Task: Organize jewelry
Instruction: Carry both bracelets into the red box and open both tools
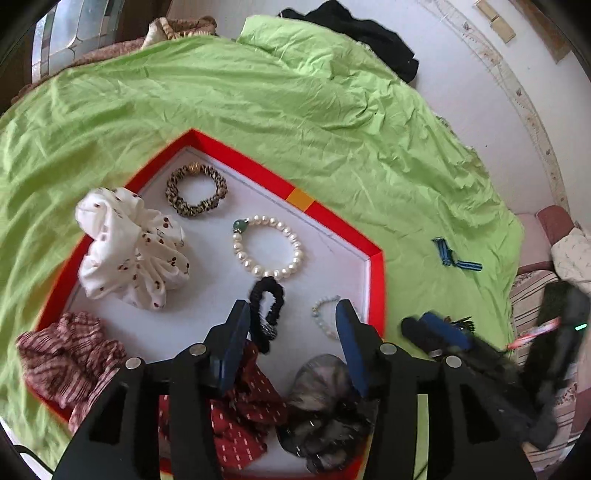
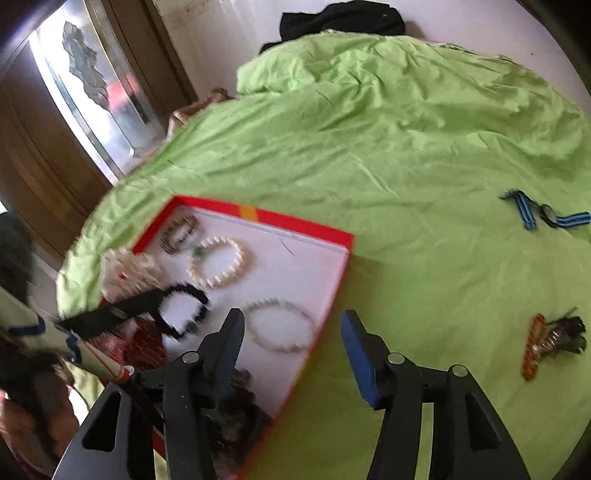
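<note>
A red-rimmed tray (image 1: 236, 158) with a white floor lies on green cloth. It holds a leopard scrunchie (image 1: 195, 192), a pearl bracelet (image 1: 267, 245), a white cherry-print scrunchie (image 1: 129, 251), a black hair tie (image 1: 267, 314) and a pale bead bracelet (image 1: 323, 317). My left gripper (image 1: 294, 306) hangs open over the tray, the black hair tie lying loose just inside its left finger. My right gripper (image 2: 292, 315) is open above the tray's right rim (image 2: 332, 288), with the pale bead bracelet (image 2: 280, 325) below its fingers. Neither holds anything.
A striped pink scrunchie (image 1: 66, 362), a red one (image 1: 247, 413) and a grey-black one (image 1: 325, 406) crowd the tray's near side. On the green cloth (image 2: 406, 166) lie a blue striped strap (image 2: 543, 214) and an orange beaded piece with a dark tassel (image 2: 546, 343). Black clothing (image 2: 340, 18) lies at the far edge.
</note>
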Action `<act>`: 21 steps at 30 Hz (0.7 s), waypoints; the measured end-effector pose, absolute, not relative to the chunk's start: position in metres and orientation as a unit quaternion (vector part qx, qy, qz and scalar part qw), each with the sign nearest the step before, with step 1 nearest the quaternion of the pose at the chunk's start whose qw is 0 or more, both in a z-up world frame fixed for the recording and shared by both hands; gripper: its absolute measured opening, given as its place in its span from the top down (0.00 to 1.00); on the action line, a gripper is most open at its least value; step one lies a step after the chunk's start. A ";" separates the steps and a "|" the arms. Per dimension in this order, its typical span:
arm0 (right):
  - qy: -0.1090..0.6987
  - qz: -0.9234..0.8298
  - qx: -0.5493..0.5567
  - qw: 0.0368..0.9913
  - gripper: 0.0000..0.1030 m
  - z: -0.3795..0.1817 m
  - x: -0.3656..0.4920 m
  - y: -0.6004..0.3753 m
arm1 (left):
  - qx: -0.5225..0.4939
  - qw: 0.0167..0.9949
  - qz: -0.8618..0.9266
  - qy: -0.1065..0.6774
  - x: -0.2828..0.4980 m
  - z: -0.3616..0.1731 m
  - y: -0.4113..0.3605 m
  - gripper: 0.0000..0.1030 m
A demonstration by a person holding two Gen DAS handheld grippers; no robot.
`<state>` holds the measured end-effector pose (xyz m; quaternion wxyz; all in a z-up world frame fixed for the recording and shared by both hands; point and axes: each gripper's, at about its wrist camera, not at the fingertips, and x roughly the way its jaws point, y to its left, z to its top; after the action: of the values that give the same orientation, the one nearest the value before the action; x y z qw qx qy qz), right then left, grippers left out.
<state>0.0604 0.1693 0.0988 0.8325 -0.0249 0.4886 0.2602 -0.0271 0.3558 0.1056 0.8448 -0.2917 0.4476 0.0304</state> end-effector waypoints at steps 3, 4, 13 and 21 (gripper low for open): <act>0.505 0.251 -0.038 0.825 0.51 0.084 0.057 0.169 | -0.279 0.856 0.045 0.433 -0.044 0.124 0.354 0.54; 0.512 0.247 -0.039 0.822 0.52 0.078 0.058 0.171 | -0.276 0.859 0.052 0.428 -0.051 0.129 0.354 0.53; 0.533 0.203 -0.074 0.818 0.90 0.057 0.054 0.180 | -0.270 0.870 0.118 0.396 -0.114 0.144 0.354 0.50; 0.536 0.167 -0.082 0.824 0.90 0.059 0.040 0.142 | -0.242 0.873 0.129 0.403 -0.134 0.137 0.331 0.50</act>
<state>0.0397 0.1422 0.0586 0.8236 -0.0824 0.5358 0.1667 -0.1343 0.3313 0.1371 0.8729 -0.2424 0.4034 0.1286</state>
